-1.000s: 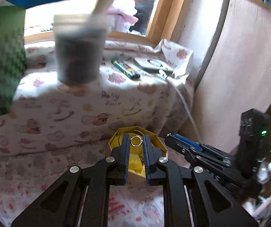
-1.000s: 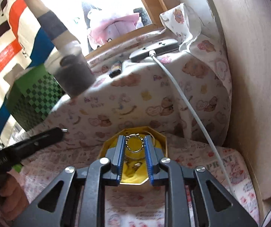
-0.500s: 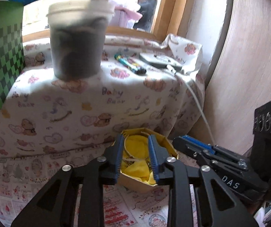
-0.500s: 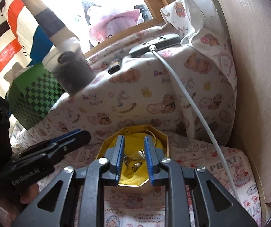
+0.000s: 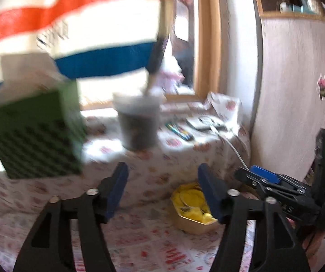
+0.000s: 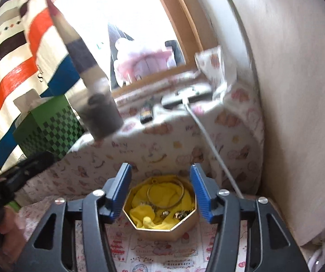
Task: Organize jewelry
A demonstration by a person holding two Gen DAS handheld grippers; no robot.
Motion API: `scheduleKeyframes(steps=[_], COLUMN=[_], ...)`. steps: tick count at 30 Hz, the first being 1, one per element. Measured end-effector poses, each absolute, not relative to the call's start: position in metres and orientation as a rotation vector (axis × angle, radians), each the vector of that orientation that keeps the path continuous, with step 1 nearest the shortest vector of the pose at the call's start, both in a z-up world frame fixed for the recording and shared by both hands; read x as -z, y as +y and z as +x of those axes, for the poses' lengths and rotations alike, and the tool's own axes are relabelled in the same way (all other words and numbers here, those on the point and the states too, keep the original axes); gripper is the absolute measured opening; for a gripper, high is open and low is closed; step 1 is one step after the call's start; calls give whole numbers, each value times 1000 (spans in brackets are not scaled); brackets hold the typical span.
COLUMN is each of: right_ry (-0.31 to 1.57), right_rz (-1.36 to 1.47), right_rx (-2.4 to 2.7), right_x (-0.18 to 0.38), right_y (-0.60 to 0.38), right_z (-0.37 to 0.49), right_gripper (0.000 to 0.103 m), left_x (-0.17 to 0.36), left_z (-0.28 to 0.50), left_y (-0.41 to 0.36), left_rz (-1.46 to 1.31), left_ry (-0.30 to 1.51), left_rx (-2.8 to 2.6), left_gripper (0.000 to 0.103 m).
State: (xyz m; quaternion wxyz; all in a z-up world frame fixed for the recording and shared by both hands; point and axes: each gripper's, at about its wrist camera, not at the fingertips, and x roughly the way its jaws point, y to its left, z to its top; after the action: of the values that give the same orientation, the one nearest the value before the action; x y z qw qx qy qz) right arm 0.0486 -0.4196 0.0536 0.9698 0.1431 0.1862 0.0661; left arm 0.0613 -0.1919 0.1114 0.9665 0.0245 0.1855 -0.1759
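A gold octagonal jewelry box (image 6: 162,229) lined with yellow cloth sits on the patterned cloth. Inside it lie a thin gold bangle (image 6: 165,192) and small gold pieces (image 6: 178,214). My right gripper (image 6: 161,190) is open and empty, its blue fingers on either side of the box, a little above it. My left gripper (image 5: 162,183) is open and empty, to the left of the box (image 5: 193,215), which shows beside its right finger. The right gripper (image 5: 280,190) also shows at the right of the left wrist view.
A raised ledge under the same cloth stands behind the box, with a dark plastic tub (image 6: 101,115), a lighter (image 6: 146,113), a flat device (image 6: 186,94) and its white cable (image 6: 210,142). A green checked tissue box (image 6: 49,129) stands left. A wooden panel (image 6: 298,113) bounds the right.
Both grippers have opened wide. The right one released the ring-like piece into the box; the left one has pulled back and swung left, away from the box.
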Motion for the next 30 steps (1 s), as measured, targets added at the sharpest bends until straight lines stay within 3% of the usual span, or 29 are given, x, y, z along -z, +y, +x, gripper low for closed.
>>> scheduleKeyframes(steps=[3,9,16,18,24,28,30], right_ry=[314,207,166,160,161,158,164], right_rz=[244,177,166,152,107,94,92], right_rx=[-132,-155,-175,-181,-190,-180,-166], right_x=[-65,-81,-83,-81,-70,-59,-51], right_y=[-409,-386,-369,-365,-350,-342,-338], right_z=[34,9,-4,-6,-8,-7,-3], right_gripper=[65,81,86,93,94,103,103], left_x=[-121,-123,-118,-116,-96,-79,-71], left_z=[50,21,-9,-14,-7,-3,1], left_y=[-173,-145,-117,-108,-89,-76,-70], left_rz=[7,27,34,35,15,-9,-27], left_ry=[349,306,218,204,255,261,270], left_rx=[321,234,157,142,113,105,103], left_gripper=[80,88,102,102,102,102,102])
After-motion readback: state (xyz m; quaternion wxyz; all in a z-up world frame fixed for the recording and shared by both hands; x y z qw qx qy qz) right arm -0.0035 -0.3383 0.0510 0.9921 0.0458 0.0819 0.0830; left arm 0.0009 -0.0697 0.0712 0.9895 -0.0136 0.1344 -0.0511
